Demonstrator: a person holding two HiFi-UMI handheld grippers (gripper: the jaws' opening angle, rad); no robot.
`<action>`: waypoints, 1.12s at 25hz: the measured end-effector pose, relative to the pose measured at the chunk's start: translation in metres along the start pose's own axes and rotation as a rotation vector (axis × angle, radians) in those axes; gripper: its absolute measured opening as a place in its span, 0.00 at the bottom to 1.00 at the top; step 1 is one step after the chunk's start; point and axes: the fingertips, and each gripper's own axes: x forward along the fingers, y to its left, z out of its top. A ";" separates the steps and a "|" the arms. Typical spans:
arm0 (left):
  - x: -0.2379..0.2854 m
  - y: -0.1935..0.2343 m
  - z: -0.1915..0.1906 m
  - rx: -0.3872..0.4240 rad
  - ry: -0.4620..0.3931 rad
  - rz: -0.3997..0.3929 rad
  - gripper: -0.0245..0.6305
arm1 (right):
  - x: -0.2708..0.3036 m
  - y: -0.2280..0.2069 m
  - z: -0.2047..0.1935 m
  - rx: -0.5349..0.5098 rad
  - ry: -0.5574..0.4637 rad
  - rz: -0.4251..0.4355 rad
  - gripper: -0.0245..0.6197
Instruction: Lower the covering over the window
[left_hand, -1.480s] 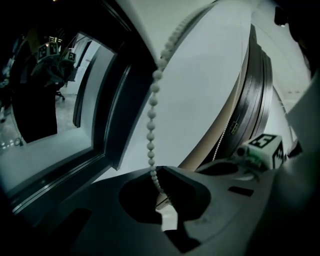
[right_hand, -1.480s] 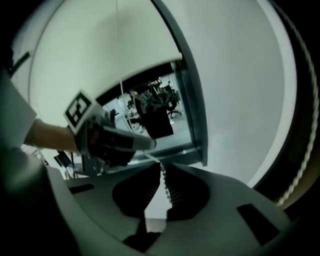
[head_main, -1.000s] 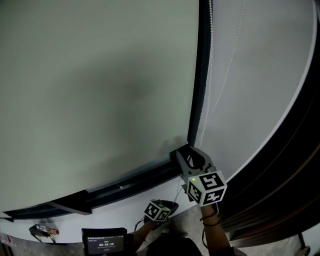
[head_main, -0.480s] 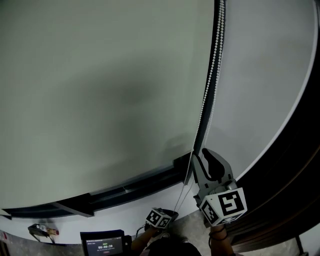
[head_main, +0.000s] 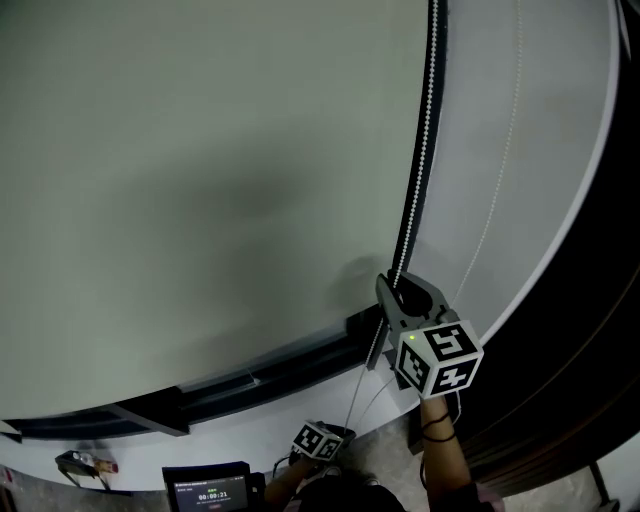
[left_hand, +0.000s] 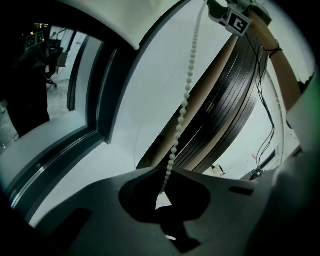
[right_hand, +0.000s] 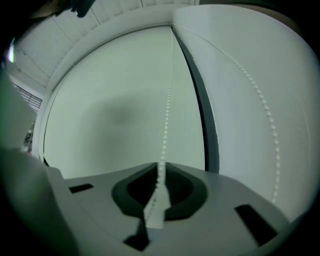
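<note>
The roller blind, a broad sheet of matte, pale grey-green fabric, filled most of the head view and seemed to cover nearly all of the window. Only the dark window frame showed as a smooth band along the lower left and up the right of centre, though from this angle it was hard to tell whether any glass remained bare beneath the hem. A plain white wall curved away at the right, edged by a dark ribbed panel. The right gripper, grey moulded plastic with a marker cube, sat at centre right against the frame. Its jaws had just been closing, with the bead chain running between them but a sliver of gap apparent, so they looked spread rather than clamped. The left gripper, low at the bottom centre, had its jaws pressed together on the same chain further down, the beads disappearing into the pinch. The chain itself was a string of small, round, glossy white beads, hanging taut in one run before the frame and slack in a second run on the wall. This looked like a hand-over-hand pull, mid-regrasp. The next move would call for the right gripper to bite squarely on the beads without slipping, then draw downward as the left let go.
</note>
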 end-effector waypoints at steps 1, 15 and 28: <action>-0.002 0.000 -0.001 0.003 -0.006 0.001 0.04 | 0.000 0.002 0.000 0.002 -0.002 0.012 0.05; -0.055 0.003 0.092 -0.013 -0.372 -0.050 0.14 | -0.021 -0.016 -0.072 0.208 0.019 0.034 0.05; -0.068 0.007 0.079 -0.028 -0.399 -0.048 0.14 | -0.034 0.006 -0.057 0.222 -0.029 0.106 0.07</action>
